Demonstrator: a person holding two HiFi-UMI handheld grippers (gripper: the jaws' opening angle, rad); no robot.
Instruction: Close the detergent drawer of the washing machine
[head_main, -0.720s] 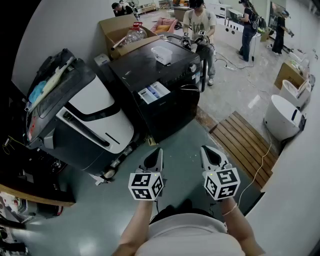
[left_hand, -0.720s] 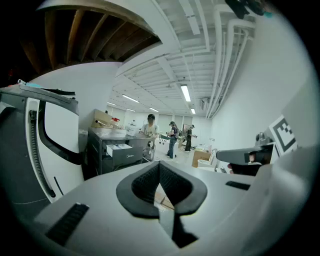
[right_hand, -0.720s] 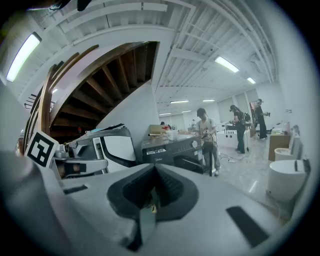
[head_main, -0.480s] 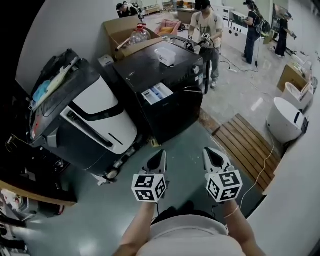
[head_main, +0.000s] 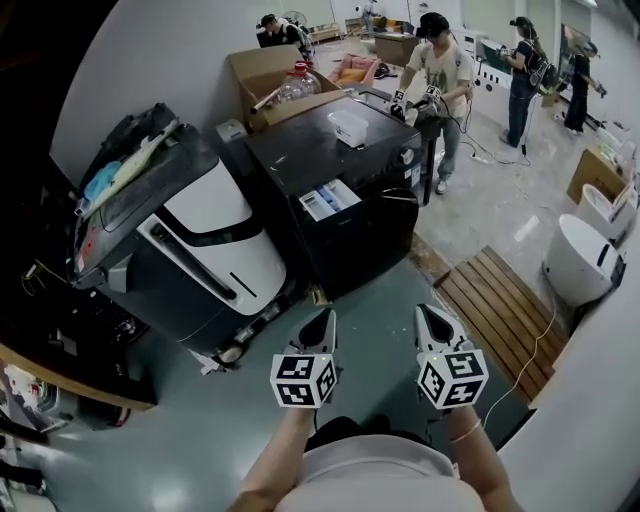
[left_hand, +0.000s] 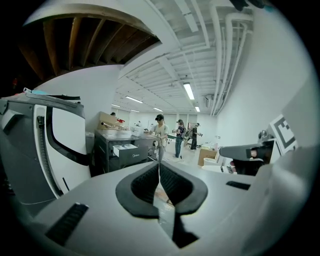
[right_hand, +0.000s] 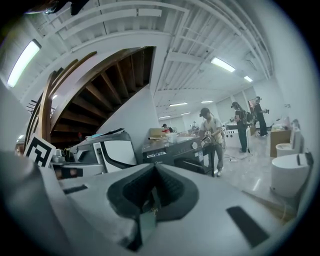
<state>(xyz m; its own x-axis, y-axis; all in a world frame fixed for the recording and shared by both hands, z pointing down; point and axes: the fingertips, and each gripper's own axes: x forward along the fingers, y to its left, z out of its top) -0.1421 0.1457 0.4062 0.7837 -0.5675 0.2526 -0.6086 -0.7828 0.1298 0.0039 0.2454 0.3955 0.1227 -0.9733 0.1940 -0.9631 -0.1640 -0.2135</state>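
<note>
Left gripper (head_main: 324, 320), right gripper (head_main: 430, 314): fingers pressed together, nothing between. Detergent drawer (head_main: 330, 199) (sticking out) well ahead of fingers.

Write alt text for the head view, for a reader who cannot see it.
Two hand-held grippers, the left gripper and the right gripper, both shut and empty, point towards a black washing machine whose white detergent drawer stands pulled out. A tilted white and dark appliance stands beside it; people work further back.

Grey marker-cubed left tongs (head_main: 327, 313), right tongs (head_main: 423, 309); white shirt (head_main: 365, 472).
</note>
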